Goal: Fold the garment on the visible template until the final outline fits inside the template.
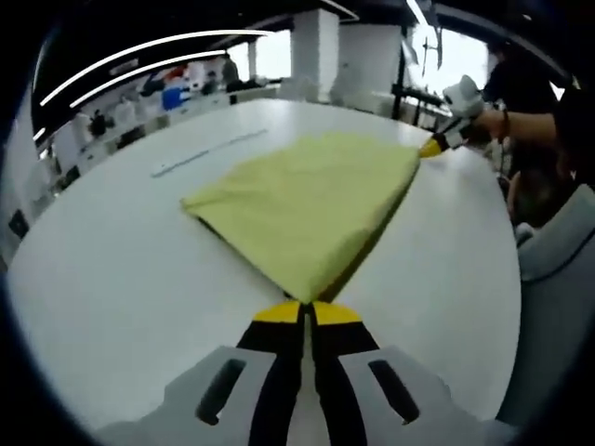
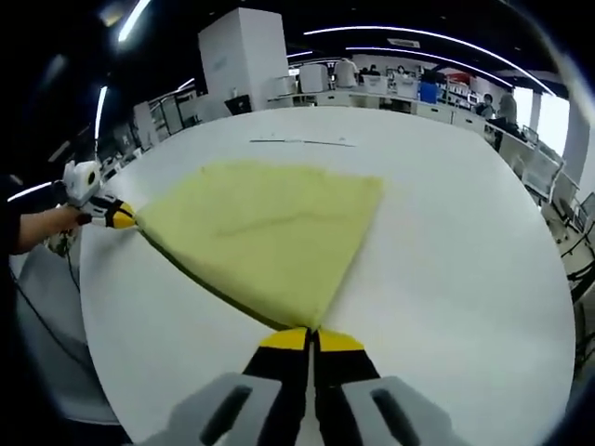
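Both our left gripper (image 1: pixel 307 311) and right gripper (image 2: pixel 311 336) clamp opposite corners of the yellow garment (image 1: pixel 307 209), stretching its near edge taut above the white table (image 1: pixel 121 269) for folding.

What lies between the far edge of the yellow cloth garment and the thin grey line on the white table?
In the right gripper view, bare white table lies between the yellow cloth garment and the thin grey line; nothing else sits there.

I work over a broad white counter (image 2: pixel 465 279); a thick white pillar (image 2: pixel 244 56) rises behind it; long ceiling light strips (image 1: pixel 139 58) curve overhead; bright windows (image 1: pixel 446 51) glow at the far side (cluttered desks (image 2: pixel 390 84) line the back).
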Motion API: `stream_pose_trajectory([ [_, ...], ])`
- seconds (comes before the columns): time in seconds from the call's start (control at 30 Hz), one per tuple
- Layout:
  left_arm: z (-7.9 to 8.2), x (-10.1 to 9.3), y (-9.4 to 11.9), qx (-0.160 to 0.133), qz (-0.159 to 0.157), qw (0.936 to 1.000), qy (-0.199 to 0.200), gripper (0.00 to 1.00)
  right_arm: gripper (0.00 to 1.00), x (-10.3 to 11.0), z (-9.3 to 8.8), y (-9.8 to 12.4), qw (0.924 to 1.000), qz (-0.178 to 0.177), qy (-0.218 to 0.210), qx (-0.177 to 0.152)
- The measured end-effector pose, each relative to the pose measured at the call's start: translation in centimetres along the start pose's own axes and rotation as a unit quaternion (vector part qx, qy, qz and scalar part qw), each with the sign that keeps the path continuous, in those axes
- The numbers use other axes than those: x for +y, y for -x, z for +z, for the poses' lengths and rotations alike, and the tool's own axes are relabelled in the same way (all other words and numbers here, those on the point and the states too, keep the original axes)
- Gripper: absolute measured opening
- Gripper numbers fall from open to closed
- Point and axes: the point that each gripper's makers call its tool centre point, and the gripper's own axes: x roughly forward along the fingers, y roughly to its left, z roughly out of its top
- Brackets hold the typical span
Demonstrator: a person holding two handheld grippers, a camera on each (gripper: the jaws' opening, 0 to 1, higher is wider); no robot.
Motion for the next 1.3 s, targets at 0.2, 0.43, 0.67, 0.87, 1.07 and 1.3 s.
stream_pose_trajectory([
  [0.2, -1.0, -1.3, 1.0, 0.007, -0.004, 1.0, 0.004, 0.0, 0.0, 0.6, -0.7, 0.6, 1.0, 0.004, 0.005, 0.007],
  [0.43, -1.7, -2.0, 1.9, 0.012, -0.002, 0.9999, 0.012, 0.0, 0.0, 1.6, -1.6, 1.4, 0.9999, 0.007, -0.001, 0.008],
  [0.67, -2.2, -2.6, 2.2, 0.018, -0.003, 0.9998, 0.013, 0.0, 0.0, 2.4, -1.8, 1.7, 0.9999, 0.01, -0.003, 0.01],
  [0.87, -2.6, -2.4, 2.3, 0.011, 0.001, 0.9995, 0.03, 0.0, 0.0, 2.5, -1.9, 1.7, 0.9999, 0.01, -0.012, 0.007],
  [1.07, -2.6, -2.6, 2.3, 0.014, 0.0, 0.9993, 0.034, 0.0, 0.0, 2.4, -2.1, 1.7, 0.9995, 0.006, -0.03, 0.004],
  [1.3, -1.9, -2.2, 2.9, -0.011, 0.016, 0.9951, 0.096, 0.09, 0.19, 1.2, -1.3, 2.2, 0.9976, -0.022, -0.064, -0.016],
])
